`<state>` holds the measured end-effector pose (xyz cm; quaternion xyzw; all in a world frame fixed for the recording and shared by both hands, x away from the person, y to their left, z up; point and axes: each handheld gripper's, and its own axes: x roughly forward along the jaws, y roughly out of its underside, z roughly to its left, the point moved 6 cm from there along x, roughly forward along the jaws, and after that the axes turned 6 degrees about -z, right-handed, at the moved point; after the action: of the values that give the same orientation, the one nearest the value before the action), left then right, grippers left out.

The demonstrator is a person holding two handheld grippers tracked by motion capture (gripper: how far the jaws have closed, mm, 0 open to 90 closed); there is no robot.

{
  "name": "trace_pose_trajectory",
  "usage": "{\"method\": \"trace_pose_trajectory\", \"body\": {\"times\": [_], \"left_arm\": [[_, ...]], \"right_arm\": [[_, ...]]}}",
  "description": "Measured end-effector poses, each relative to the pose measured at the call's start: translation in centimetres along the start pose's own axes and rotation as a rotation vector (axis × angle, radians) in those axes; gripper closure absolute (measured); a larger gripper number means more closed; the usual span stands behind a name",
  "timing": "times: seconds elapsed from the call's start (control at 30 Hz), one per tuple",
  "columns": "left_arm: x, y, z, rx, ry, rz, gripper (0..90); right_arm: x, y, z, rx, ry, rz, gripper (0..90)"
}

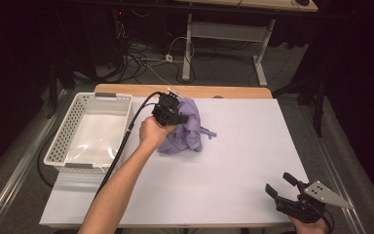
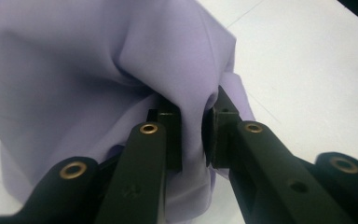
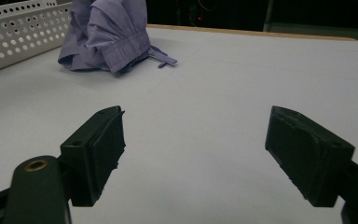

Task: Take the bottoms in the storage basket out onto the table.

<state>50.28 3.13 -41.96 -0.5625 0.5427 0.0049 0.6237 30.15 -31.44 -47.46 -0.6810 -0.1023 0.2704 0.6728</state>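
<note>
Left jaws: pressed together on a fold of the crumpled lilac cloth garment (image 2: 98, 70); the left gripper view shows the fabric pinched between the two black pads.
Left gripper (image 1: 171, 116): at the left upper edge of the garment (image 1: 187, 127), held in the person's left hand (image 1: 152, 132), with its black cable trailing down toward the near edge of the table.
Right jaws: wide apart, nothing between them, only bare table surface in the right gripper view.
Right gripper (image 1: 282, 187): well apart from the garment, at the near right corner of the white table top (image 1: 233, 165), with a grey three-cornered plate on top.
Garment: a bunched heap on the far middle of the table top, one thin strap end lying out on its right side.
White perforated plastic basket (image 1: 63, 141): just left of the garment, at the table's left edge, a clear plastic sheet lying in it.
</note>
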Motion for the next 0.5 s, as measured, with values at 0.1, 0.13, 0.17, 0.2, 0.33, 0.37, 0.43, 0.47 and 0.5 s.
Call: {"method": "trace_pose_trajectory", "body": {"times": [0.1, 0.13, 0.17, 0.2, 0.33, 0.37, 0.43, 0.47, 0.5], "left_arm": [[0.7, 0.3, 0.3, -0.012, -0.005, 0.011, 77.5], [0.8, 0.4, 0.4, -0.015, -0.003, 0.015, 77.5], [1.1, 0.5, 0.4, -0.024, -0.005, 0.013, 77.5], [1.2, 0.6, 0.5, -0.025, -0.006, 0.017, 77.5], [1.8, 0.9, 0.6, -0.032, -0.005, 0.026, 77.4], [1.8, 0.9, 0.6, -0.031, -0.005, 0.026, 77.2], [1.8, 0.9, 0.6, -0.026, -0.014, 0.023, 73.6], [1.7, 0.9, 0.6, -0.021, -0.017, 0.024, 68.8], [1.6, 0.8, 0.6, -0.016, -0.023, 0.020, 68.0]], "right_arm": [[0.0, 0.0, 0.0, 0.004, 0.000, -0.001, 20.6], [0.0, 0.0, 0.0, 0.002, -0.001, -0.001, 20.6], [0.0, 0.0, 0.0, 0.002, -0.001, -0.001, 20.6], [0.0, 0.0, 0.0, 0.003, -0.002, -0.001, 20.6], [0.0, 0.0, 0.0, 0.001, -0.003, -0.002, 20.6], [0.0, 0.0, 0.0, 0.002, -0.003, -0.002, 20.6], [-0.1, 0.0, 0.0, 0.005, -0.004, -0.001, 20.6], [-0.1, 0.0, 0.0, 0.004, -0.004, -0.002, 20.6], [0.0, 0.0, 0.0, 0.003, -0.004, -0.001, 20.6]]}}
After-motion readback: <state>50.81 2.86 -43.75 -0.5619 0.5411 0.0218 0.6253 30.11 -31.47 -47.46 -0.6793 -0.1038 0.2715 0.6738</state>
